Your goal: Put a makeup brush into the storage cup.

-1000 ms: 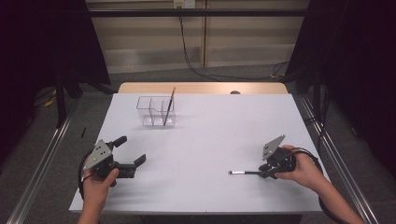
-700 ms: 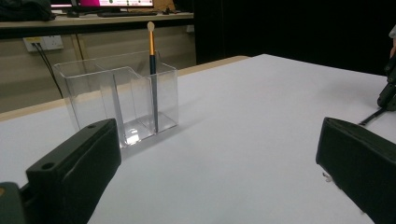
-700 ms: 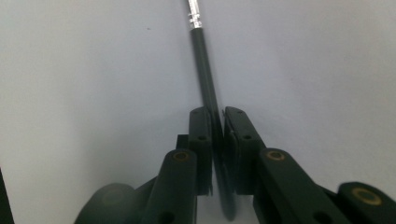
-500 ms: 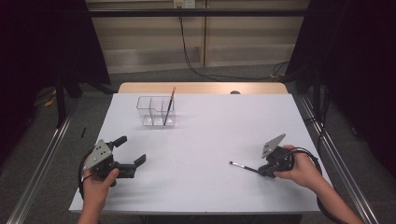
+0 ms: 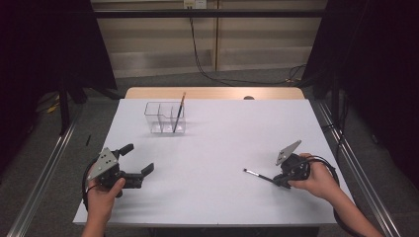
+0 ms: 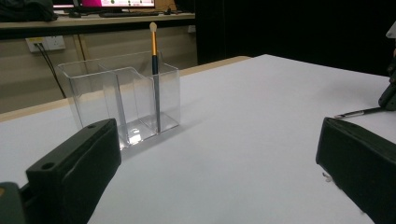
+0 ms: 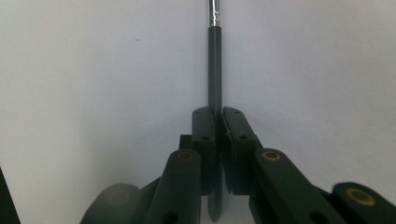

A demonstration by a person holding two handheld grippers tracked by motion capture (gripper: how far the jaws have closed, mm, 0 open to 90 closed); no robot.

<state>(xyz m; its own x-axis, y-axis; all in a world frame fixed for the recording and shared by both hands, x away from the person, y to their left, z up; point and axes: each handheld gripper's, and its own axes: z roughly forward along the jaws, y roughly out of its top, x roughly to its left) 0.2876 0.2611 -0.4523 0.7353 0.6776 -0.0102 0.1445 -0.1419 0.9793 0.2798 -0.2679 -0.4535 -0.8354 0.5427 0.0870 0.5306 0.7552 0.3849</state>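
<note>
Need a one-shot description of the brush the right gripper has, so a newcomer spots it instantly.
Start at the white table and go to its near right part, where a hand holds the right gripper. Clamped in its black fingers is a thin black-handled brush with a silver ferrule, pointing left. Unlike the gold-banded brush standing in the clear plastic organiser, it lies nearly flat.

White table (image 5: 217, 148), black curtains (image 5: 44, 44), grey floor (image 5: 44, 143)
</note>
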